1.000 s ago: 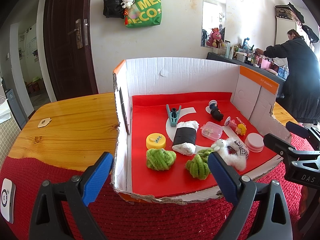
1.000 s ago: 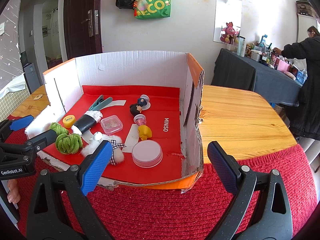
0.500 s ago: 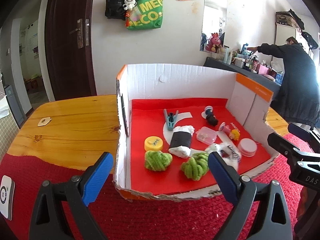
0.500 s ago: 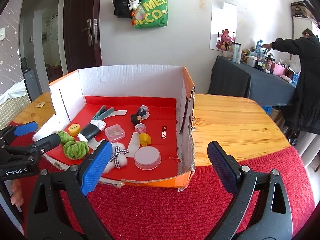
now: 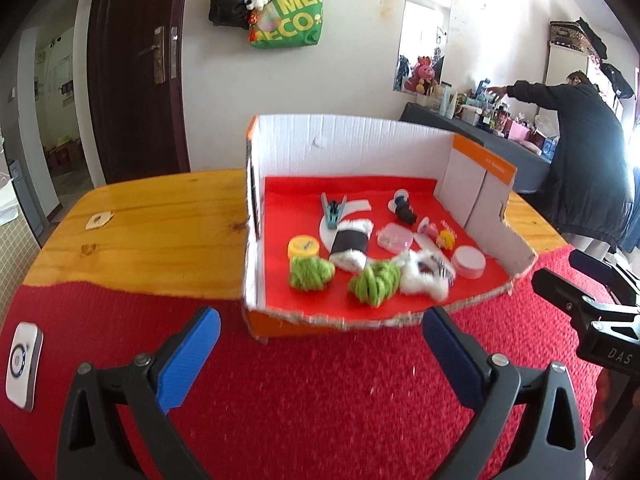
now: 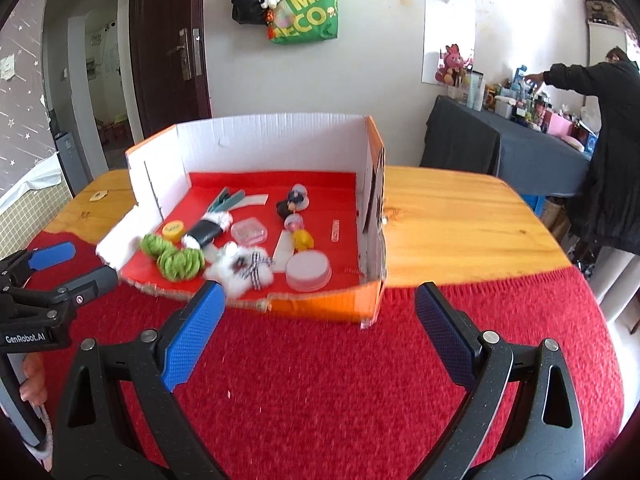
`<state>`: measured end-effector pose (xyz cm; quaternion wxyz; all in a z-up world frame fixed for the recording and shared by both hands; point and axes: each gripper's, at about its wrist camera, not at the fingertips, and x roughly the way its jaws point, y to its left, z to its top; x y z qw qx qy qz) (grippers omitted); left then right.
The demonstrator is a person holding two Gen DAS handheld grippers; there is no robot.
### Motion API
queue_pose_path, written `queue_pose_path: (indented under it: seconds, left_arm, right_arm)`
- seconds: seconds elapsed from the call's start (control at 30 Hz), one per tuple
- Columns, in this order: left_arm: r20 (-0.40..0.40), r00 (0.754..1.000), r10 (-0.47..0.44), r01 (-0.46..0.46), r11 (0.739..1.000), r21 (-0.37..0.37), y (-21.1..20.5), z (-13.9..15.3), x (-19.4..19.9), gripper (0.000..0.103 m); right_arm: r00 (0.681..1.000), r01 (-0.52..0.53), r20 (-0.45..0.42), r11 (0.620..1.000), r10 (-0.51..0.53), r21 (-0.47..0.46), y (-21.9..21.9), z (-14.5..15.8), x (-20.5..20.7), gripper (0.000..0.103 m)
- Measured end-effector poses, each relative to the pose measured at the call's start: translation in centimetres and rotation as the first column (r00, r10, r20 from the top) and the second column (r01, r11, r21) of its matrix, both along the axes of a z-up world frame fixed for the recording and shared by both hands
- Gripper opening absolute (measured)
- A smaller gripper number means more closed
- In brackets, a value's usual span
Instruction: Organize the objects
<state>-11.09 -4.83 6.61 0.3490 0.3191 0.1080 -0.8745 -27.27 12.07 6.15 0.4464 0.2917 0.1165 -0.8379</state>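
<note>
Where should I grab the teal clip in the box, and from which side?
Grip the teal clip across its narrow closed end, coming from above. It lies flat on the red liner with its prongs splayed toward the back wall, so the sides there are clear.

open cardboard box (image 5: 360, 144), trinkets (image 5: 348, 244) inside

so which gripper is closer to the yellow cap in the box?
Left. The left gripper sits before the box's left half, where the yellow cap lies; the right gripper faces the opposite half.

red box liner (image 5: 352, 188), green yarn balls (image 5: 311, 273) — blue tongs (image 5: 320, 356)
</note>
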Motion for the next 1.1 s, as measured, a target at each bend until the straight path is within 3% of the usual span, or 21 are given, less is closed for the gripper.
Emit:
queue_pose_path:
  seconds: [0.47,0.63,0.9,1.1]
  left_arm:
    - [0.123,0.992,0.031,-0.045,0.993,0.109,1.0,-4.1,1.0,0.103]
    - [0.136,0.989,0.061,-0.079,0.989,0.127,0.5,-4.8,1.2,0.103]
    - [0.196,0.976,0.093,-0.112,0.990,0.090,0.5,-5.5,0.8,0.103]
    - [0.203,0.972,0.122,-0.145,0.984,0.102,0.3,-5.5,0.4,0.103]
  right_arm:
    - [0.992,0.004,0.126,0.989,-0.023,0.147,0.4,-4.5,0.3,0.097]
    - [0.991,0.005,0.133,0.981,-0.031,0.196,0.0,-5.6,0.2,0.097]
    - [0.988,0.005,0.146,0.971,-0.041,0.239,-0.5,-6.4,0.1,0.101]
    - [0.987,0.021,0.150,0.968,-0.060,0.250,-0.7,-6.3,-0.1,0.103]
